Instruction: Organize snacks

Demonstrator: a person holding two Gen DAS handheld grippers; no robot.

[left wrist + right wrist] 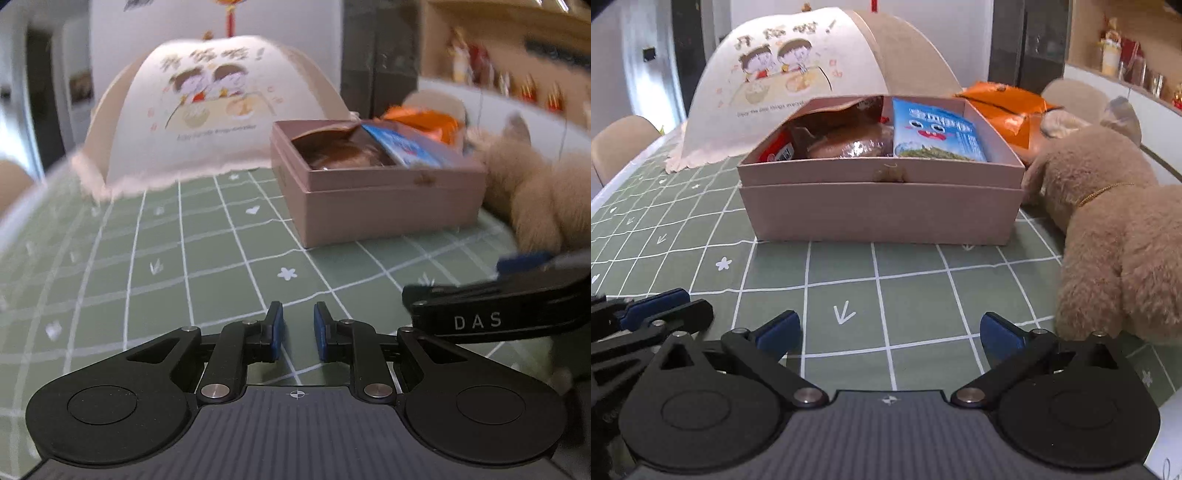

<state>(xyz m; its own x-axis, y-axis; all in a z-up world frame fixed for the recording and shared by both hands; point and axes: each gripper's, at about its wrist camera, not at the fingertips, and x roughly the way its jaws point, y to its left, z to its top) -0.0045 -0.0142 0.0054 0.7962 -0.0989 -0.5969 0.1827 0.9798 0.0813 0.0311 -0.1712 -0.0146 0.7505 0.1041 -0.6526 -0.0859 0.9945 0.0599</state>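
A pink box [879, 210] stands on the green checked tablecloth, also in the left wrist view [384, 206]. Inside lie a brown snack bag [842, 136], a blue snack bag [934, 134] and a red packet [777, 149]. An orange snack bag [1008, 107] lies behind the box on the right. My right gripper [890, 332] is open and empty, low over the cloth in front of the box. My left gripper [298, 330] has its jaws a small gap apart, empty, to the left of the right gripper [495, 295].
A domed mesh food cover [798, 81] with a cartoon print stands behind the box to the left. A tan plush dog [1115, 229] lies to the right of the box. Chairs [620, 144] stand at the table's far edges. A shelf with bottles [1126, 62] is at back right.
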